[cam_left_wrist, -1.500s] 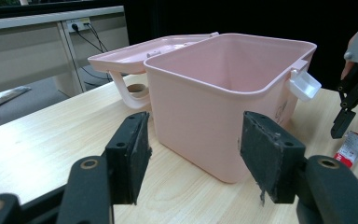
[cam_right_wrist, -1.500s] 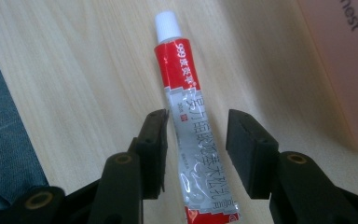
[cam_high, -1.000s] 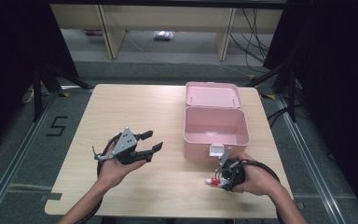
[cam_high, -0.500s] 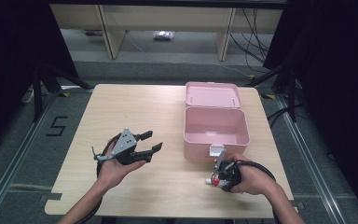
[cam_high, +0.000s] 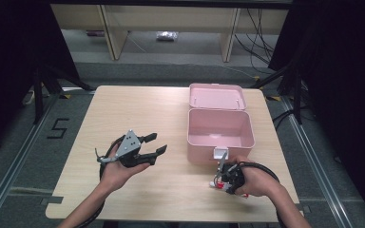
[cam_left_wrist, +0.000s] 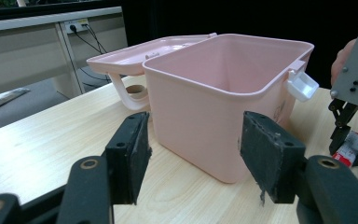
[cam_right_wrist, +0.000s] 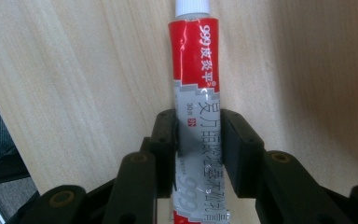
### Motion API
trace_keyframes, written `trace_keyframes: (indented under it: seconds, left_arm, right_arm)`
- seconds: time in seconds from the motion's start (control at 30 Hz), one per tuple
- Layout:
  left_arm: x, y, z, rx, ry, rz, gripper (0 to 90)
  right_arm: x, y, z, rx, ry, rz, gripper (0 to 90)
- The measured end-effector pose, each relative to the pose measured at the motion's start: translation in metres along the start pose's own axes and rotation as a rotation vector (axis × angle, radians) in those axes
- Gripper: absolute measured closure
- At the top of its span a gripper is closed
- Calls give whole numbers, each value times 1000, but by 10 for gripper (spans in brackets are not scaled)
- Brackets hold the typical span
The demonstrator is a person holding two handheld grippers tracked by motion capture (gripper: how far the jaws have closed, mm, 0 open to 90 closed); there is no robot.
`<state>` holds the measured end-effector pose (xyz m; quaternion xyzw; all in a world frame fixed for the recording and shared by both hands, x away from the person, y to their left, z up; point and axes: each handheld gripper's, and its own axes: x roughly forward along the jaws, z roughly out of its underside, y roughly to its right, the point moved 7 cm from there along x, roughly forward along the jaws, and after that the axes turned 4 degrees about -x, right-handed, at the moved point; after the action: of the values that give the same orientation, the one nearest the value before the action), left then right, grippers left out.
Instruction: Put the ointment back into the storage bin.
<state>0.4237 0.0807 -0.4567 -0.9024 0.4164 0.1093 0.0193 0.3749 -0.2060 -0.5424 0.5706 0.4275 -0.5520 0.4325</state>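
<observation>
A red and silver ointment tube [cam_right_wrist: 196, 70] with a white cap lies on the wooden table [cam_high: 171, 114], near its front right. My right gripper [cam_right_wrist: 198, 140] points down at it. Its jaws have just been closing, and both pads now touch the tube's sides. From above, the right gripper [cam_high: 222, 178] sits in the person's hand just in front of the box, with the tube [cam_high: 214, 184] under it. My left gripper [cam_high: 158, 144] is held above the table left of centre, open and empty [cam_left_wrist: 193, 154], facing the box.
An open pink plastic box [cam_high: 221, 142] stands at the right, empty inside, with a white latch on its front. Its lid [cam_high: 216, 97] lies back behind it. In the left gripper view the box [cam_left_wrist: 205, 116] is close ahead.
The right gripper has drawn its jaws in around the tube and shifted slightly toward the table's front edge. The left hand and the box have not moved.
</observation>
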Motion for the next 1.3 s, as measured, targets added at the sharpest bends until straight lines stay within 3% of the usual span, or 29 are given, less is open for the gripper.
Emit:
trace_keyframes:
  seconds: [0.1, 0.13, 0.23, 0.27, 0.3, 0.33, 0.4, 0.43, 0.47, 0.53, 0.7, 0.8, 0.83, 0.9, 0.93, 1.03, 1.07, 1.13, 1.2, 1.27, 1.3]
  left_arm:
    - [-1, -1, 0, 12, -18, -5, 415]
    - [0, -1, -1, 8, -9, -1, 415]
    - [-1, -1, 0, 13, -19, -4, 415]
    - [0, -1, 0, 14, -17, -2, 415]
    - [0, -1, 1, 14, -20, -2, 415]
    - [0, -1, 1, 14, -20, -2, 415]
    - [-1, -1, 1, 14, -20, -5, 415]
    - [-1, -1, 0, 15, -19, -4, 416]
    - [-1, -1, 0, 15, -17, -5, 416]
    - [-1, -1, 0, 11, -11, -3, 417]
    - [0, 0, 1, 19, -20, -2, 417]
    - [0, -1, 2, 15, -22, -4, 418]
    - [0, -1, 2, 16, -21, -3, 418]
    - [-1, -1, 1, 20, -19, -5, 418]
    - [-1, -1, 1, 17, -16, -6, 418]
    - [-1, -1, 1, 14, -16, -7, 419]
    - [-1, -1, 1, 13, -8, -3, 419]
    - [-2, -2, 1, 18, -15, -9, 419]
    - [-2, -2, 2, 16, -12, -7, 419]
    - [-2, -2, 2, 18, -19, -8, 419]
    - [-2, -2, 2, 18, -19, -8, 419]
  right_arm:
    - [0, 1, -1, -23, -5, -6, 693]
    - [0, -1, -2, 4, 3, -15, 699]
    - [0, -3, -3, 26, 0, -12, 716]
    - [0, -2, -2, 19, -5, -10, 718]
    - [0, 1, -2, -34, -14, 4, 719]
    - [0, -4, -3, 15, -6, -13, 719]
    - [0, -3, -2, 6, -2, -11, 721]
    - [1, -1, -3, -40, 12, -13, 721]
    - [0, -3, -2, -7, -6, -14, 722]
    - [0, -2, -3, -37, 4, -16, 722]
    - [0, -1, -3, -23, 15, -29, 722]
    - [-2, 2, -1, -68, 7, -17, 723]
    - [-3, 0, -1, -29, 9, -18, 723]
    - [-5, -1, -2, -15, 21, -22, 723]
    - [-5, 1, -3, -60, 31, -21, 723]
    - [-10, 1, -1, -60, 24, -18, 723]
    - [-11, 2, -2, -89, 33, -20, 723]
    - [-13, 1, -1, -70, 27, -26, 723]
    - [-15, 2, -1, -100, 34, -29, 723]
    - [-17, 1, 0, -91, 32, -33, 723]
    - [-17, 2, -1, -115, 36, -36, 723]
